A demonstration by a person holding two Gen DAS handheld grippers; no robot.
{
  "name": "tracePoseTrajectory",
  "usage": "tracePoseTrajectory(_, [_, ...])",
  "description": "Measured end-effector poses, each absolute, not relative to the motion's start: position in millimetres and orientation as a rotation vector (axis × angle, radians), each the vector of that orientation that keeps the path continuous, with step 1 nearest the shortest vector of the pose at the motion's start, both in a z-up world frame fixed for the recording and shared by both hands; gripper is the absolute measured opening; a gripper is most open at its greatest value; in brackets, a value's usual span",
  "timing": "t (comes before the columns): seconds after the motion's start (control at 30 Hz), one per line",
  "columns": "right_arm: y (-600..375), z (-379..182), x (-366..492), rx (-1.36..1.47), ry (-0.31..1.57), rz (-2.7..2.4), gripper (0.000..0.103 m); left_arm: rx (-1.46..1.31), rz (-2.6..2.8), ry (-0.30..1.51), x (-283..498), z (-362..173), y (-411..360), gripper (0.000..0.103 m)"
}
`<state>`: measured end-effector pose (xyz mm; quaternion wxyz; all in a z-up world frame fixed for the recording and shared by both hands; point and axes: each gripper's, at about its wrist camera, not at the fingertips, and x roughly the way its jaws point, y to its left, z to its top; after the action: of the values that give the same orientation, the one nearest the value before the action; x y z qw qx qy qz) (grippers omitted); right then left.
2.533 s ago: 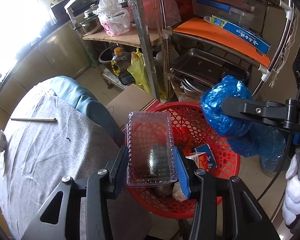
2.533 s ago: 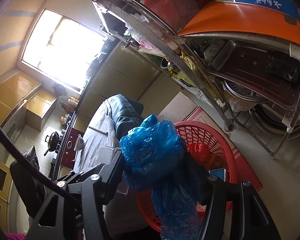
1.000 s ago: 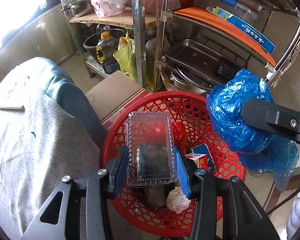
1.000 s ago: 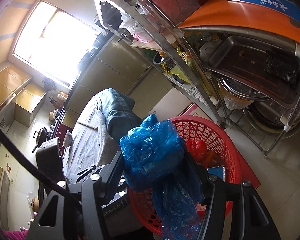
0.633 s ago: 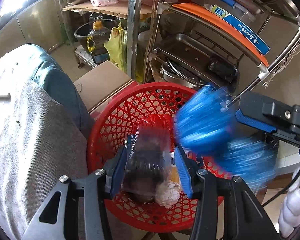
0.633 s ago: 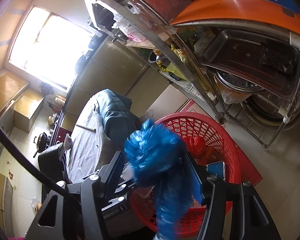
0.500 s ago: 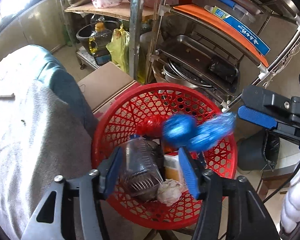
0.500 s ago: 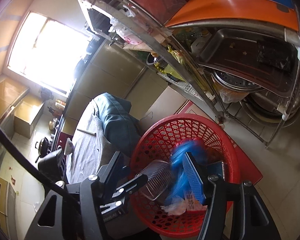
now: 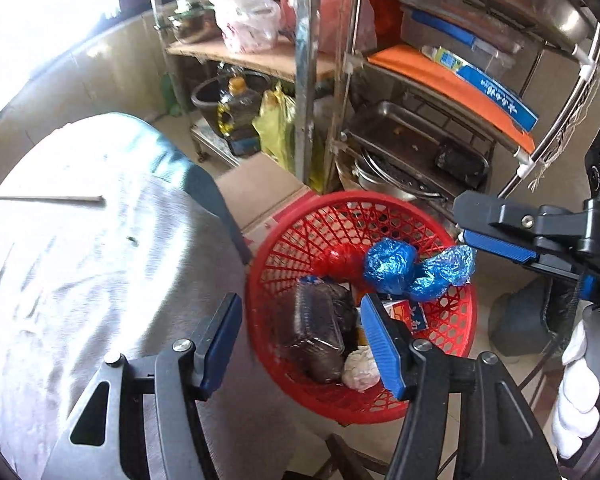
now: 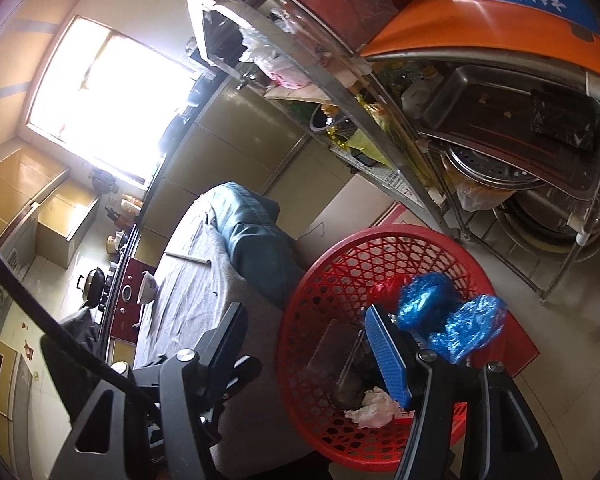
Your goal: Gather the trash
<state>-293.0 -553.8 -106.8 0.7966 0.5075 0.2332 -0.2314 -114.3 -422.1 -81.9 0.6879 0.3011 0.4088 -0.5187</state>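
Note:
A red mesh basket (image 9: pixel 452 320) stands on the floor beside the table; it also shows in the right wrist view (image 10: pixel 300 360). In it lie a clear plastic container (image 9: pixel 316 336), a knotted blue plastic bag (image 9: pixel 416 268), a red bag (image 9: pixel 340 260), a small carton (image 9: pixel 408 312) and a crumpled tissue (image 9: pixel 360 370). The blue bag (image 10: pixel 448 320) and tissue (image 10: pixel 374 406) show in the right wrist view too. My left gripper (image 9: pixel 300 340) is open and empty over the basket's near rim. My right gripper (image 10: pixel 304 348) is open and empty above the basket.
A round table under grey cloth (image 9: pixel 60 260) lies to the left, with a chopstick (image 9: pixel 48 199) on it. A metal rack (image 9: pixel 304 80) with trays, bags and bottles stands behind the basket. A cardboard box (image 9: pixel 260 192) sits by the rack.
Both grippers opened. The clear container dropped from my left gripper and the blue bag from my right gripper; both now lie in the red basket.

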Motion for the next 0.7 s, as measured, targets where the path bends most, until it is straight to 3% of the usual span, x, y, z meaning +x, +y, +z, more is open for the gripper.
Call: tracePoseTrajectory(0.7, [-477.1, -52.3, -252.0, 0.917, 0.501, -0.411, 0.065, 0.569, -0.992, 0.699, -96.2, -11.7, -318.5, 0.064])
